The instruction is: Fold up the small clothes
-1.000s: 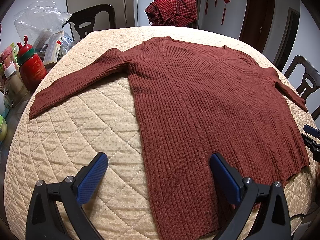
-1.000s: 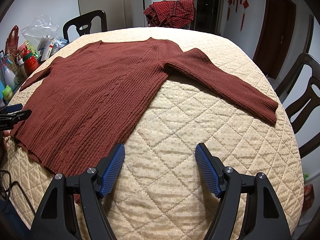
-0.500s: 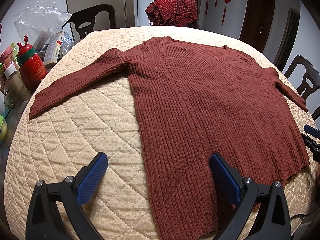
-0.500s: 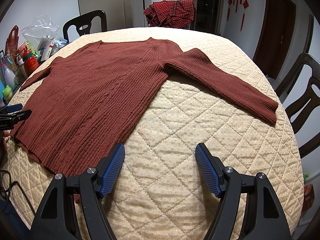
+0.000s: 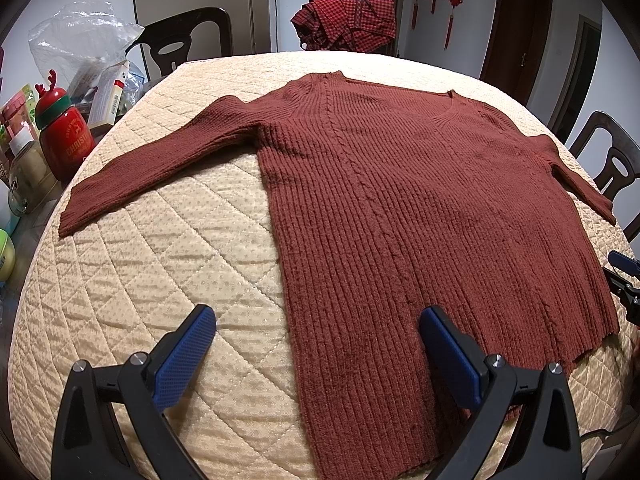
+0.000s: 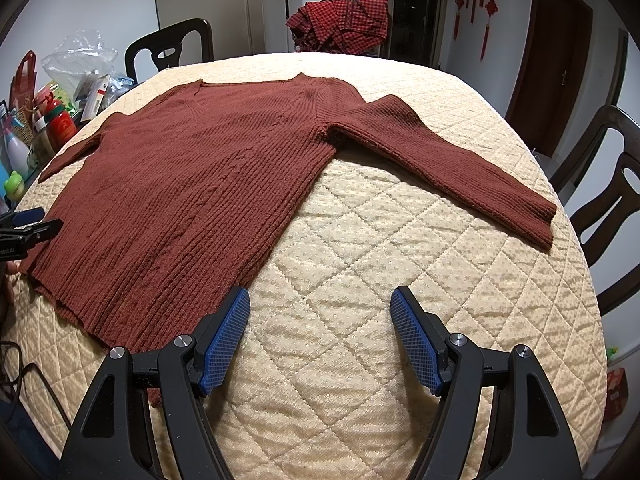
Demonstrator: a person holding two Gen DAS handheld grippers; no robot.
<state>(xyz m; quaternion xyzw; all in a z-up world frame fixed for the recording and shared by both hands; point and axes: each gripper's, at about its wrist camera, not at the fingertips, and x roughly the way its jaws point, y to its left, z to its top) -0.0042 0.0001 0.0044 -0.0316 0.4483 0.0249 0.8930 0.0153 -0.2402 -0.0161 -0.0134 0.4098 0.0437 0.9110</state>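
A rust-brown ribbed sweater [image 5: 400,208] [image 6: 192,192] lies flat on a cream quilted table cover [image 5: 160,272] [image 6: 380,280], both sleeves spread outward. My left gripper [image 5: 316,350] hovers open over the hem's left corner, its right finger above the knit and its left finger above bare quilt. My right gripper [image 6: 320,334] is open over bare quilt just right of the hem's right corner, holding nothing. The left sleeve cuff [image 5: 80,216] and the right sleeve cuff [image 6: 540,224] rest near the table's side edges.
Bottles, boxes and a plastic bag [image 5: 80,48] crowd the left side, with a red reindeer bottle [image 5: 64,136] closest. A red plaid garment [image 5: 348,20] hangs on a far chair. Dark chairs [image 6: 612,200] stand at the right and back.
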